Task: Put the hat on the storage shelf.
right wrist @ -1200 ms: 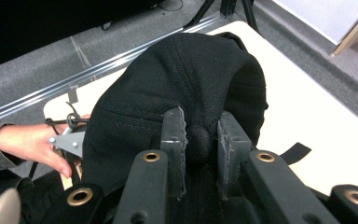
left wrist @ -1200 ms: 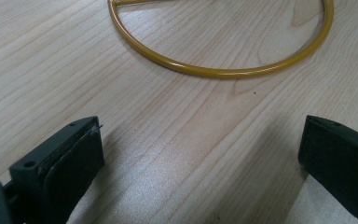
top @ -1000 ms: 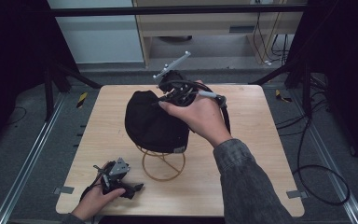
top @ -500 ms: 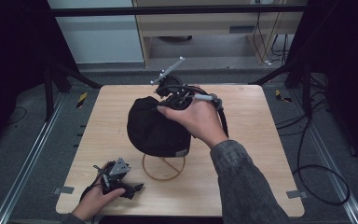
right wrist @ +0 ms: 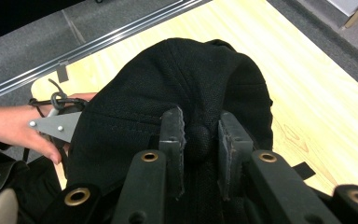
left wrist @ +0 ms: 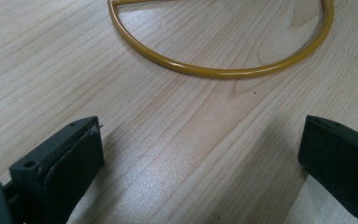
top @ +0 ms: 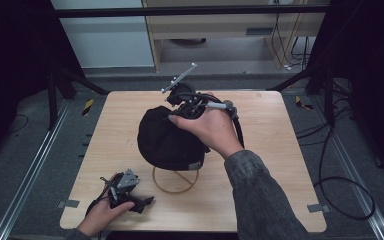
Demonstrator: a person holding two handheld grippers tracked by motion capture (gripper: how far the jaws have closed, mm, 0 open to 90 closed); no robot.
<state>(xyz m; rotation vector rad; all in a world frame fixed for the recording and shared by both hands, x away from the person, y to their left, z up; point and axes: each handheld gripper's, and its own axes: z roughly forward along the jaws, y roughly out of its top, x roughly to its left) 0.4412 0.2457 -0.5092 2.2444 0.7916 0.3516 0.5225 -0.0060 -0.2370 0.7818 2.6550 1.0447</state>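
Observation:
A black cap (top: 167,137) hangs over the middle of the wooden table (top: 275,150), above a yellow wire ring stand (top: 175,182). My right gripper (top: 186,105) is shut on the cap's top button; in the right gripper view both pads pinch the button (right wrist: 199,140) with the crown (right wrist: 177,79) spread below. My left gripper (top: 139,201) rests on the table near the front left corner. It is open, with bare wood between its fingers (left wrist: 74,158), and the yellow ring (left wrist: 214,72) curves just beyond them.
The table's front edge runs right under the left hand (top: 97,217). Metal rails (top: 30,170) line the floor on both sides. Cables (top: 340,190) lie on the floor to the right, and a shelf unit (top: 220,25) stands behind the table.
The right gripper and the cap have shifted slightly left and down toward the ring stand. The left gripper has stayed in place.

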